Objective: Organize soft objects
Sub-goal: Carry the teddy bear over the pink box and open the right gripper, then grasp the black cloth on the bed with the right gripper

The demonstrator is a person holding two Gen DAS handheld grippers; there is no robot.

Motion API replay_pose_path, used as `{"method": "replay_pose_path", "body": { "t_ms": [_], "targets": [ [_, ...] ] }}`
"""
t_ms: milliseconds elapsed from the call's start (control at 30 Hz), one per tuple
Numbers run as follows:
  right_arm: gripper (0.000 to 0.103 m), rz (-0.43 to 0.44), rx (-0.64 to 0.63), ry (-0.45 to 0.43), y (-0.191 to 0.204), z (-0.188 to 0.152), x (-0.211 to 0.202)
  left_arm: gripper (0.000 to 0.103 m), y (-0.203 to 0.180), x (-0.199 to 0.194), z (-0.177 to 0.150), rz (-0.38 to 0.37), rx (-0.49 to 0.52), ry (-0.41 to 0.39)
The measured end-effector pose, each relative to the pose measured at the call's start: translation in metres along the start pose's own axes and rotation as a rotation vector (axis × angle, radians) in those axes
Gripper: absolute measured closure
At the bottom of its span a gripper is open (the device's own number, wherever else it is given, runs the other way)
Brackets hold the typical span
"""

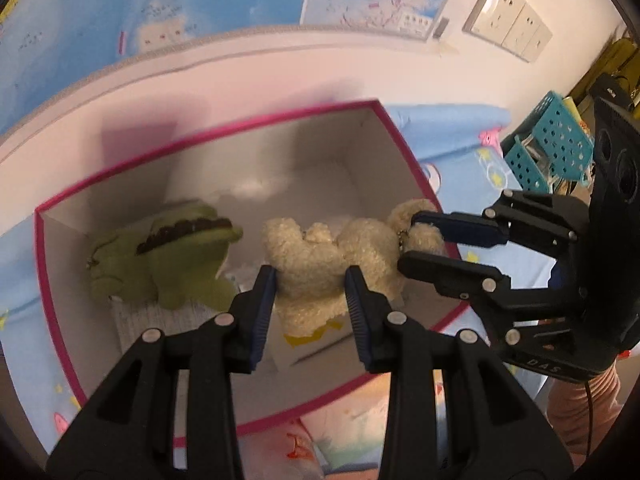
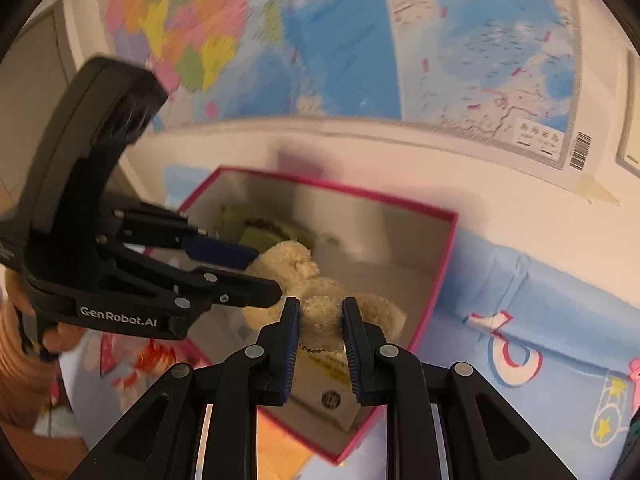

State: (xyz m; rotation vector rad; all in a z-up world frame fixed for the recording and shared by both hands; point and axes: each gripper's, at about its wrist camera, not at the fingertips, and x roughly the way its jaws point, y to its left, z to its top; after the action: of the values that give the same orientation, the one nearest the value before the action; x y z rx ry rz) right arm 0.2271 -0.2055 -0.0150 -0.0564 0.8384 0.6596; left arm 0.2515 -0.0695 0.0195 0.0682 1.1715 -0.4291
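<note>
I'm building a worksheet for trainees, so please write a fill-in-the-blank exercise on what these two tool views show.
1. Both tools grip the cream plush bear over a box with a ____ rim.
2. The plush already lying in the box is ____ in colour.
3. On the wall behind the box hangs a ____.
4. The left tool holds the bear's body; the right tool holds a smaller, rounded ____ part.

Missing words: pink; green; map; cream

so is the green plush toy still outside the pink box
No, the green plush toy lies inside the pink-rimmed box, beside the cream teddy bear that both grippers hold over the box.
</note>
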Motion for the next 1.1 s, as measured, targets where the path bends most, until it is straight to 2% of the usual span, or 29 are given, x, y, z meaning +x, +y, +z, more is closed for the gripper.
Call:
{"method": "replay_pose_path", "body": {
  "t_ms": [67, 133, 233, 300, 400, 467, 533, 600, 733, 900, 1000, 1100],
  "targets": [
    [0.066, -0.018, -0.004, 0.015, 0.004, -0.003, -0.001, 0.065, 0.0, -0.003, 0.0, 0.014, -0.013, -0.005],
    [0.058, -0.022, 0.01, -0.007, 0.005, -0.006, -0.01, 0.064, 0.001, -0.008, -0.001, 0.02, -0.024, -0.018],
    [0.055, -0.011, 0.029, -0.048, 0.003, -0.014, -0.029, 0.063, 0.001, -0.024, -0.007, 0.023, -0.035, -0.059],
    [0.054, 0.021, 0.049, -0.082, 0.002, -0.021, -0.047, 0.063, -0.002, -0.037, -0.015, 0.031, -0.02, -0.095],
    [0.05, 0.115, 0.044, -0.124, 0.007, -0.036, -0.071, 0.063, -0.014, -0.064, -0.034, -0.01, 0.015, -0.165],
    [0.038, 0.15, 0.017, -0.132, 0.016, -0.051, -0.084, 0.051, -0.025, -0.083, -0.053, -0.053, 0.051, -0.212],
    [0.034, 0.193, -0.018, -0.12, 0.029, -0.071, -0.093, 0.046, -0.034, -0.098, -0.077, -0.068, 0.082, -0.252],
    [0.032, 0.227, -0.047, -0.09, 0.041, -0.093, -0.098, 0.046, -0.04, -0.105, -0.094, -0.089, 0.095, -0.269],
    [0.031, 0.251, -0.06, -0.019, 0.06, -0.141, -0.097, 0.046, -0.051, -0.106, -0.135, -0.173, 0.114, -0.265],
    [0.031, 0.306, 0.012, 0.061, 0.067, -0.197, -0.092, 0.046, -0.067, -0.089, -0.179, -0.218, 0.158, -0.205],
    [0.031, 0.328, 0.059, 0.092, 0.068, -0.214, -0.082, 0.046, -0.076, -0.076, -0.197, -0.253, 0.172, -0.165],
    [0.031, 0.327, 0.05, 0.098, 0.079, -0.221, -0.074, 0.046, -0.086, -0.068, -0.213, -0.261, 0.191, -0.136]
  ]
}}
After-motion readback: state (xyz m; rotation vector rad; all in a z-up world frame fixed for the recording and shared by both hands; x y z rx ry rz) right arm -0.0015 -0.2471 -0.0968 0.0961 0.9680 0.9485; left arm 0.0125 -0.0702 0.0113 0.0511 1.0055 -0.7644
